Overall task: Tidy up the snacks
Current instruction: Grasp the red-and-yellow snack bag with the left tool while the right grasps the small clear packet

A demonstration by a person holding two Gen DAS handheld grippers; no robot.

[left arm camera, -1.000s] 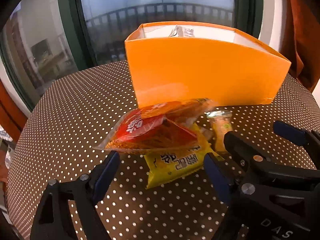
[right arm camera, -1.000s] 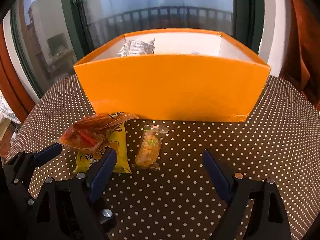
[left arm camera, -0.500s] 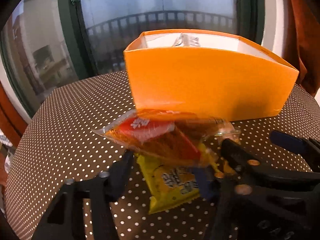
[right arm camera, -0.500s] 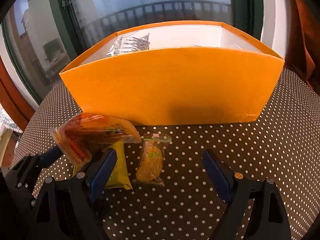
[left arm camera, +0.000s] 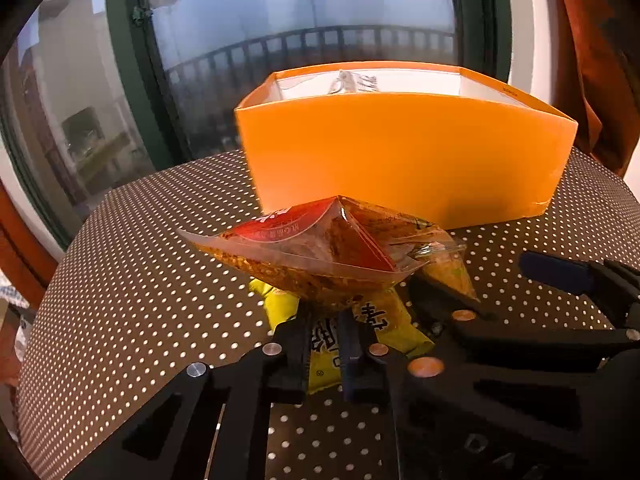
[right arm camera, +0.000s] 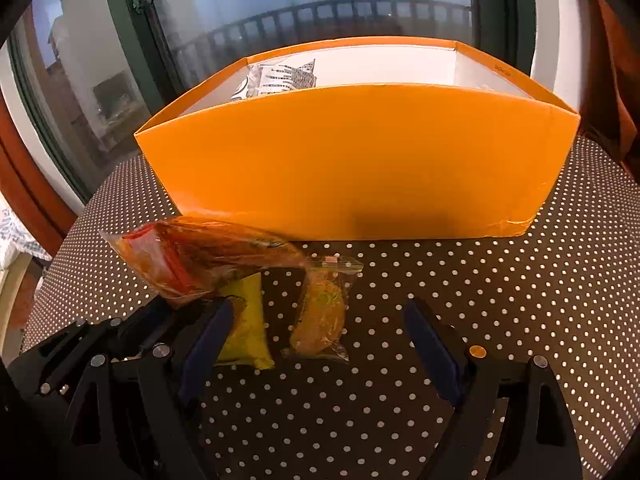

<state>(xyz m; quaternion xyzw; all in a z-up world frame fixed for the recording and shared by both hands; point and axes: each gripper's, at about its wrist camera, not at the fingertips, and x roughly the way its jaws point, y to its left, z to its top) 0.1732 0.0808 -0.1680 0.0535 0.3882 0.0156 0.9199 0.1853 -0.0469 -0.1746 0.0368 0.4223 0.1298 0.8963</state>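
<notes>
My left gripper (left arm camera: 326,316) is shut on a red and orange snack packet (left arm camera: 320,252) and holds it just above the table, in front of the orange box (left arm camera: 400,156). The packet also shows in the right wrist view (right arm camera: 200,260). A yellow snack packet (left arm camera: 360,332) lies under it on the table; it also shows in the right wrist view (right arm camera: 244,328). A small clear packet with an orange snack (right arm camera: 322,312) lies between the fingers of my right gripper (right arm camera: 316,344), which is open and empty.
The orange box (right arm camera: 356,160) stands at the back of the round dotted table (right arm camera: 480,300); a white printed packet (right arm camera: 280,78) sits inside it. A window with a dark green frame (right arm camera: 120,40) is behind. The right gripper's arm (left arm camera: 560,320) is close on the right.
My left gripper has shut on the red and orange packet and lifted it off the yellow one. The right gripper has moved forward, closer to the small clear packet.
</notes>
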